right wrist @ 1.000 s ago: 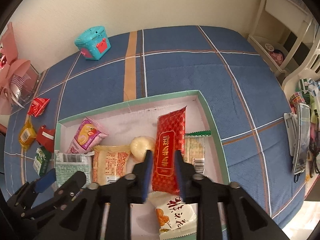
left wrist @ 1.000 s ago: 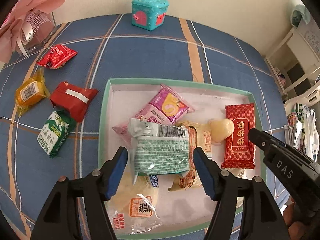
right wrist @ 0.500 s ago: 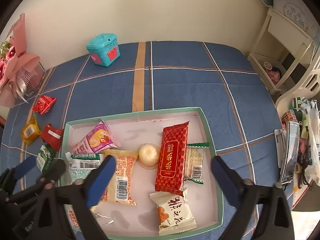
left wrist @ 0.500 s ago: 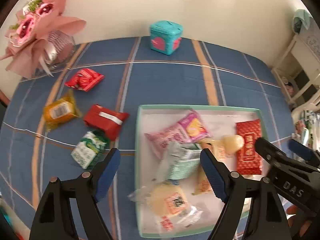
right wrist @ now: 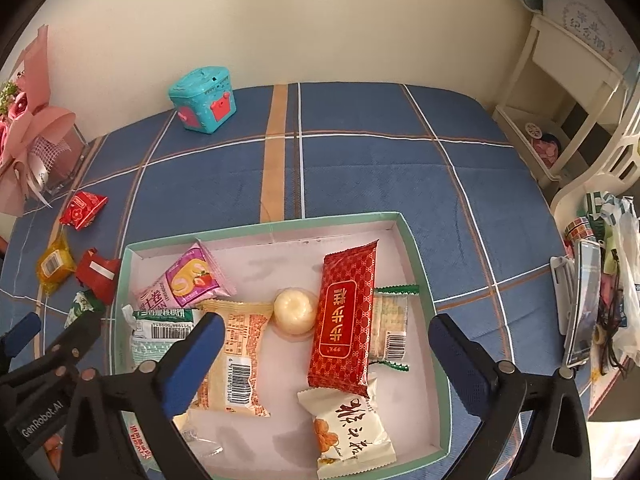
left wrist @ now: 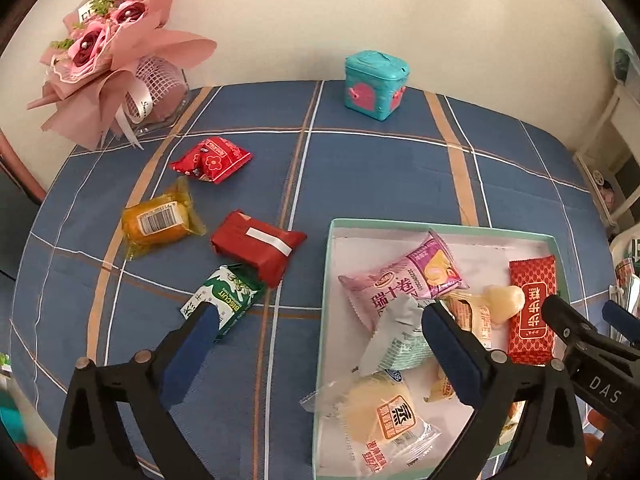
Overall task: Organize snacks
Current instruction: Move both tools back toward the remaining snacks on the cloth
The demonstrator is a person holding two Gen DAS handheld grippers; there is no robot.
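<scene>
both claws hang spread and empty, the left claw (left wrist: pixel 316 344) over the tray (left wrist: pixel 325 320) rim, the right claw (right wrist: pixel 326 354) above the tray. 4 snacks lie on the bench; the green biscuit pack (left wrist: pixel 224 300), nearest, runs diagonally toward the red pack (left wrist: pixel 256 246), so a misaligned pinch could skid it.

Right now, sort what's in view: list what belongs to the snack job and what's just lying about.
Job: tray, the snacks in it, and four loose packets: red flower packet, orange packet, red block, green biscuit pack.

Lying about: teal box, bouquet, phone.
</scene>
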